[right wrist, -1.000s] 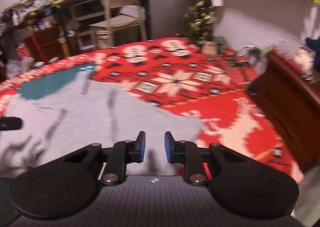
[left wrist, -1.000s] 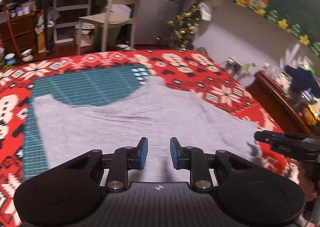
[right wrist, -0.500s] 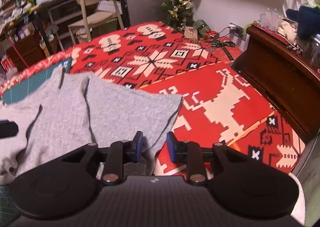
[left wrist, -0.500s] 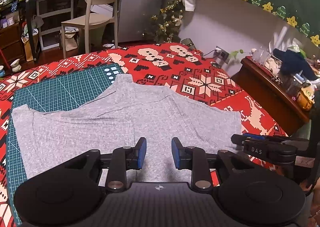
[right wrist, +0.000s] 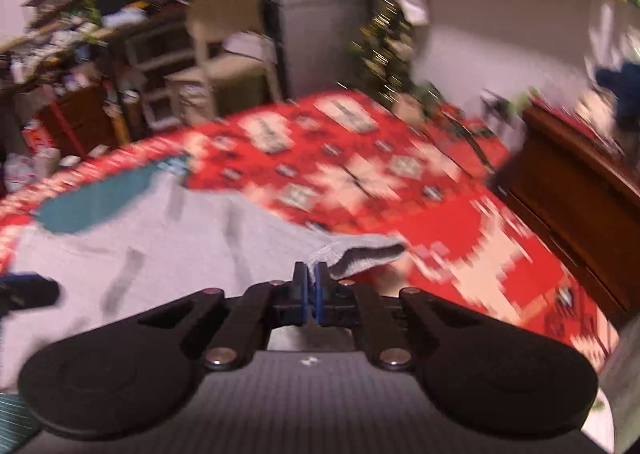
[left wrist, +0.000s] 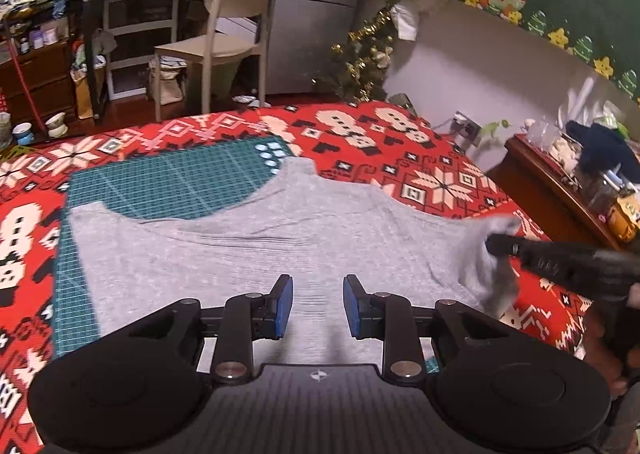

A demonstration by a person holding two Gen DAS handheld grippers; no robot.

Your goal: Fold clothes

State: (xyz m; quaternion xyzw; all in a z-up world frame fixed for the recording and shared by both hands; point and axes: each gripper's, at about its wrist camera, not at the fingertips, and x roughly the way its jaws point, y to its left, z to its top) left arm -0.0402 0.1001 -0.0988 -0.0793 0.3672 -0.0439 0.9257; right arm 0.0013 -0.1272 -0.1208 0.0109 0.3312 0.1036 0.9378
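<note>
Right gripper [right wrist: 310, 278] now pinches shirt [left wrist: 248, 254].

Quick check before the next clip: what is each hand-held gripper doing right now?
Left hand-held gripper: open, holding nothing, above the grey shirt.
Right hand-held gripper: shut on the grey shirt's edge, lifting it.

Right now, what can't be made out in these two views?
- Near hem of the grey shirt: left wrist view, hidden behind the left gripper.
- Background shelf clutter: right wrist view, motion blur.
- Fabric pinched by the right gripper: which corner, unclear in either view.
</note>
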